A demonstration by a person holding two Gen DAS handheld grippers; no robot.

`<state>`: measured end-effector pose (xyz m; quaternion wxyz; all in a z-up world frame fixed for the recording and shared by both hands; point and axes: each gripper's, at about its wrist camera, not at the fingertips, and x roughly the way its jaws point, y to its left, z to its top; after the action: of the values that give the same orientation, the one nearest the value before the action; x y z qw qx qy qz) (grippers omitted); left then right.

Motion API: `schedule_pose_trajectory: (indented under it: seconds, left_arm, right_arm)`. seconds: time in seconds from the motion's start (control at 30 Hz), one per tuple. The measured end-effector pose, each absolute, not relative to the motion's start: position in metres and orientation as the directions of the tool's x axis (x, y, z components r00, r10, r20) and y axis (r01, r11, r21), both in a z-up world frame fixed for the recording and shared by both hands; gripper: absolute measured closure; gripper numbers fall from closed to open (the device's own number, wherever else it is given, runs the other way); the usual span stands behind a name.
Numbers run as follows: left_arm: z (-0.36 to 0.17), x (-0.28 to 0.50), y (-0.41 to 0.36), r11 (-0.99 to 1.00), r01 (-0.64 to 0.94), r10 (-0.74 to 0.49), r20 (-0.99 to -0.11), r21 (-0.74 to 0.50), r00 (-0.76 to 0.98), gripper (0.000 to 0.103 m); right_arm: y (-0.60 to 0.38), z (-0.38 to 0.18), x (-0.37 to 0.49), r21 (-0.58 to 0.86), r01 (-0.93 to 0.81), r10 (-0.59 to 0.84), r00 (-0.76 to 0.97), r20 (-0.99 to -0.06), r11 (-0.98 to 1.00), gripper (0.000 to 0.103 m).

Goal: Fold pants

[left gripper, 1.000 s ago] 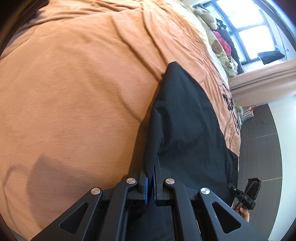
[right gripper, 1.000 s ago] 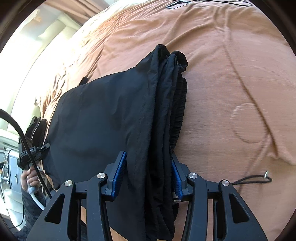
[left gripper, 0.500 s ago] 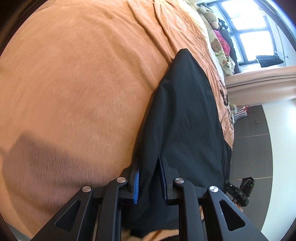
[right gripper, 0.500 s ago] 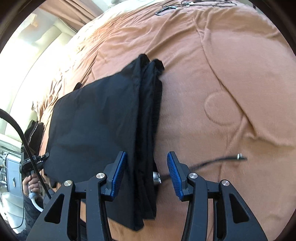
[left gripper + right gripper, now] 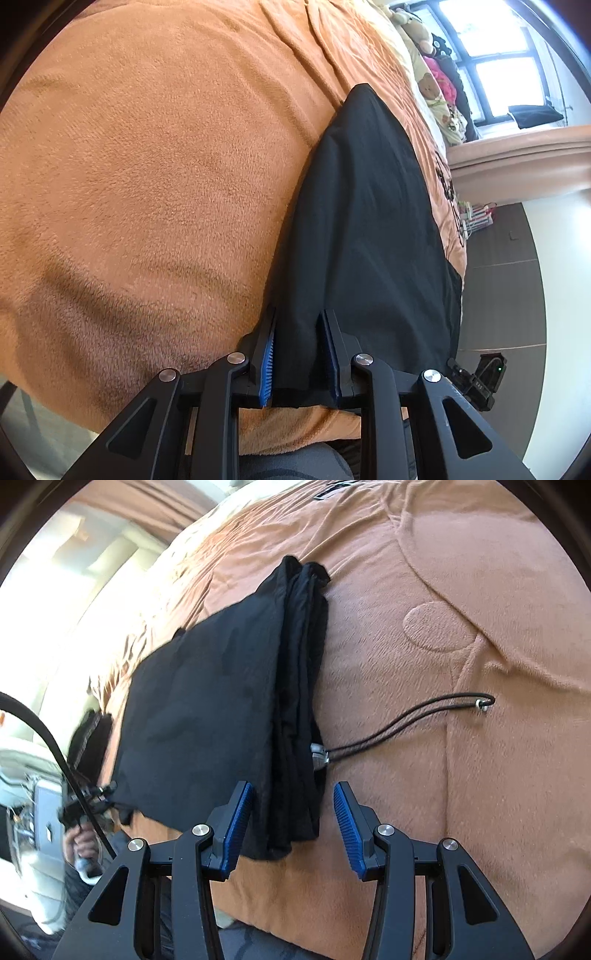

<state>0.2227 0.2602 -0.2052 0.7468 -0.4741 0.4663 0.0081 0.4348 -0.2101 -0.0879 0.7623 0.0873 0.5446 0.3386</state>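
Black pants (image 5: 369,221) lie folded flat on the orange blanket (image 5: 147,184). My left gripper (image 5: 298,314) straddles their near folded edge; its jaws are opening, and the cloth lies loose between the blue pads (image 5: 267,354). In the right wrist view the pants (image 5: 207,709) show their stacked waistband edge. My right gripper (image 5: 293,786) is open around the near corner of that edge, its jaws closing, with a gap left at the right pad. A black drawstring (image 5: 406,720) trails from the waistband across the blanket.
Stuffed toys and pillows (image 5: 428,85) are piled at the bed's far end under a window. Dark floor (image 5: 498,295) runs along the bed's right side. A hand (image 5: 81,842) holding the other gripper shows at the left of the right wrist view.
The left gripper was shut on the pants' edge and has let go. Both grippers drew back toward the bed's near edge. The pants settled flat and the drawstring came to lie on the blanket.
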Motion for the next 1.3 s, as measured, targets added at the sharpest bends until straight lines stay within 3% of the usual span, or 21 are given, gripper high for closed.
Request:
schedule_pose_trajectory:
  seconds: [0.03, 0.07, 0.23, 0.33, 0.83, 0.87, 0.97, 1.3]
  left_arm:
    - [-0.205, 0.224, 0.26, 0.552, -0.457, -0.428, -0.707, -0.697, 0.563, 0.078]
    - [-0.204, 0.225, 0.259, 0.554, -0.46, -0.426, -0.711, -0.694, 0.56, 0.078]
    - [-0.201, 0.229, 0.254, 0.563, -0.467, -0.416, -0.723, -0.681, 0.552, 0.07]
    - [-0.199, 0.228, 0.252, 0.566, -0.467, -0.413, -0.723, -0.68, 0.553, 0.064]
    - [-0.212, 0.216, 0.253, 0.456, -0.45, -0.466, -0.636, -0.768, 0.614, 0.059]
    - [-0.212, 0.214, 0.252, 0.454, -0.445, -0.472, -0.632, -0.772, 0.615, 0.06]
    - [-0.215, 0.21, 0.25, 0.463, -0.453, -0.468, -0.644, -0.762, 0.605, 0.09]
    - [-0.207, 0.191, 0.251, 0.449, -0.409, -0.46, -0.598, -0.794, 0.656, 0.096]
  right_arm:
    - [-0.208, -0.086, 0.433, 0.493, -0.435, 0.608, 0.177, -0.774, 0.753, 0.08]
    - [-0.207, -0.083, 0.432, 0.467, -0.448, 0.592, 0.192, -0.783, 0.762, 0.086]
    - [-0.215, -0.076, 0.434, 0.452, -0.452, 0.586, 0.218, -0.78, 0.769, 0.096]
    - [-0.22, -0.078, 0.433, 0.456, -0.441, 0.585, 0.217, -0.782, 0.773, 0.096]
    - [-0.223, -0.078, 0.432, 0.432, -0.426, 0.559, 0.239, -0.794, 0.795, 0.096]
    - [-0.222, -0.078, 0.431, 0.425, -0.426, 0.553, 0.242, -0.797, 0.799, 0.096]
    - [-0.216, -0.075, 0.426, 0.394, -0.43, 0.528, 0.257, -0.809, 0.812, 0.096]
    - [-0.222, -0.019, 0.399, 0.261, -0.397, 0.428, 0.422, -0.799, 0.88, 0.092]
